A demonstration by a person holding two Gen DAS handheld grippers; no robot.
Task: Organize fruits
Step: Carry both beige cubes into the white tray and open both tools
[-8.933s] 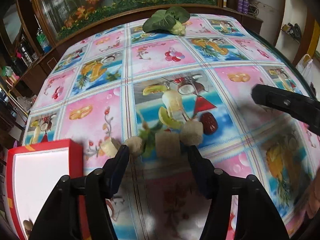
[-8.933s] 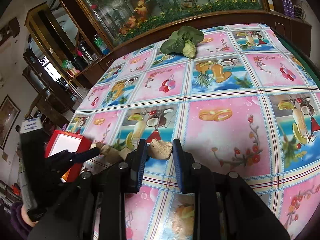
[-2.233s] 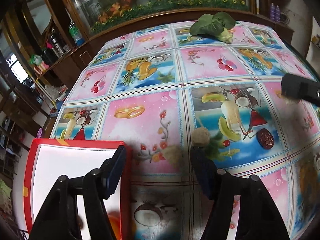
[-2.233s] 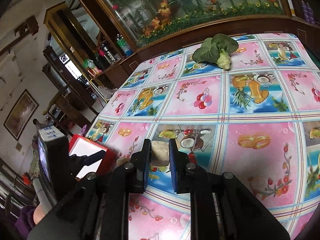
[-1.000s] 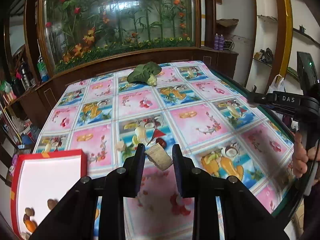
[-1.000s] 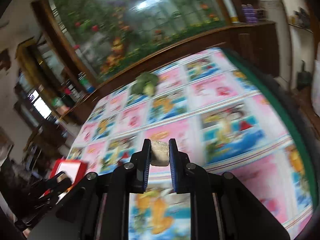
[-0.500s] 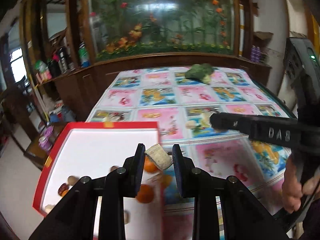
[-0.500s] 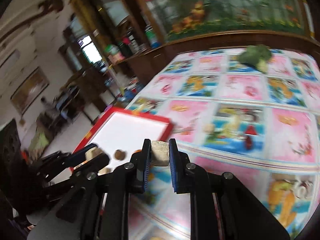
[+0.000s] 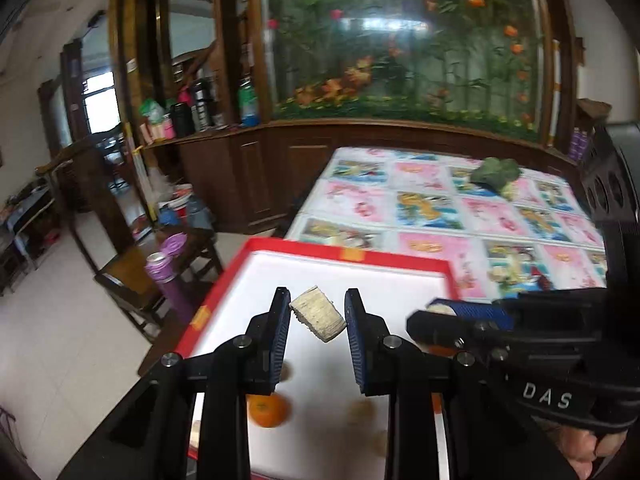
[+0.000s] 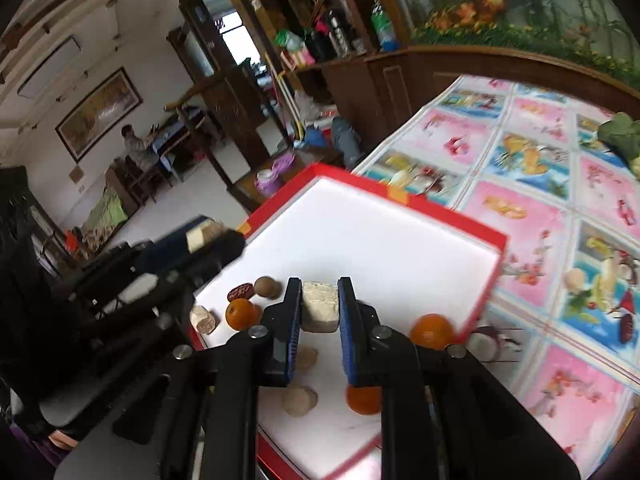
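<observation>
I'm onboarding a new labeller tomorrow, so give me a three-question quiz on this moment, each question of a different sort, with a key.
1. True or false: the left hand-held gripper is open and holds nothing.
2. Multiple choice: the right hand-held gripper hangs above which thing? A) the leafy vegetable B) the red-rimmed tray C) the purple flask
3. Fill in: the round orange fruits lie in the ____.

Key
1. False: a pale chunk sits tilted between its fingers.
2. B: it holds a pale block over the tray's white floor.
3. Tray, alongside a dark red date and pale pieces.
</observation>
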